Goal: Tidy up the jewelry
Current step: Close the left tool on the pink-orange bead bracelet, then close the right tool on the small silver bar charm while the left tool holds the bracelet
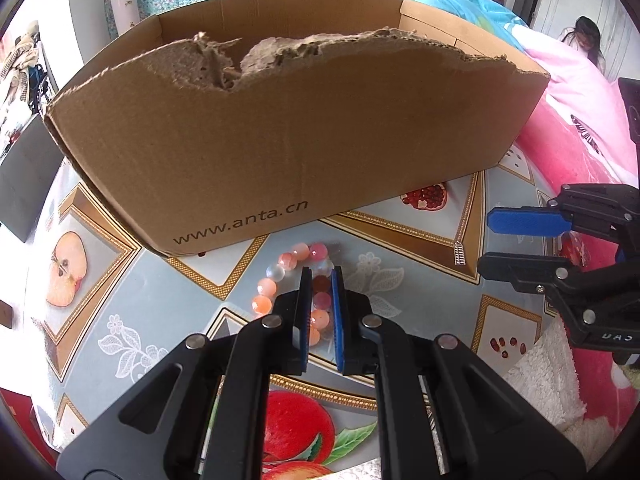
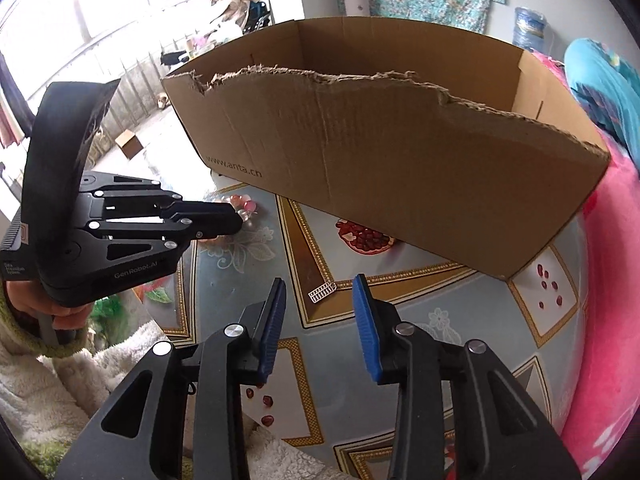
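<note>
A bracelet of pink, orange and clear beads (image 1: 280, 276) lies on the table in front of the torn cardboard box (image 1: 300, 128). My left gripper (image 1: 321, 274) is shut on its right side, with beads showing between the blue pads. In the right wrist view, the same gripper (image 2: 237, 218) comes in from the left, with the bracelet (image 2: 242, 202) at its tips. A small silver abacus charm (image 2: 321, 292) lies flat on the table. My right gripper (image 2: 320, 283) stands open just above it, a finger on either side and neither pad touching. The charm (image 1: 459, 254) and right gripper (image 1: 486, 245) also show in the left wrist view.
The box (image 2: 400, 152) is open-topped and stands at the back of the round table (image 2: 440, 308), which has a fruit-print cover. Pink bedding (image 1: 580, 120) lies past the table's right edge. A white fleecy sleeve (image 2: 48, 380) sits at the near left. A person (image 1: 584, 40) is far behind.
</note>
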Demonstrator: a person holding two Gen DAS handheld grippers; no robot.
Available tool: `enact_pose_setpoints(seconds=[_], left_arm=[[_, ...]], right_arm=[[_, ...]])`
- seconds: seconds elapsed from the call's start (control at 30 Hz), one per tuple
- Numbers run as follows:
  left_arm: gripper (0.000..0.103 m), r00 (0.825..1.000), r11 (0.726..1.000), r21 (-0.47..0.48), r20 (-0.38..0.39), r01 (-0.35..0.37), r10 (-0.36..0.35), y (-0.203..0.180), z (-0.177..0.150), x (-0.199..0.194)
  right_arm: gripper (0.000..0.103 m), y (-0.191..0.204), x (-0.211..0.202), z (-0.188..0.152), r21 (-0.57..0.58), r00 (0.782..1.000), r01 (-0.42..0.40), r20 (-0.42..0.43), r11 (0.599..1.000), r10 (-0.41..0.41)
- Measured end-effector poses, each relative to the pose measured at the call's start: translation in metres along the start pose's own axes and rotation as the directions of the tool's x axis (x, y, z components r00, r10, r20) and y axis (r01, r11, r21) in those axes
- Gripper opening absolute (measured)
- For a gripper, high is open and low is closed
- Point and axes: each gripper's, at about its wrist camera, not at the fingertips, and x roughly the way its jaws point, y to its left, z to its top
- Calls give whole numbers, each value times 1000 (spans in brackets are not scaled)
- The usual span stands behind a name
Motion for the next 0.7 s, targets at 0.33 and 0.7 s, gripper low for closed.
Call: enact_pose_setpoints(seconds=[0.33, 0.7], left_arm=[[8, 1000, 1000, -4, 8, 15, -15, 8, 1, 2], [8, 999, 999, -22, 14, 30, -29, 18, 0, 1]], right_arm=[[16, 4, 22, 13, -194, 991, -25, -130, 981, 0], [16, 6, 26, 20, -277, 975, -84, -222, 957, 21]])
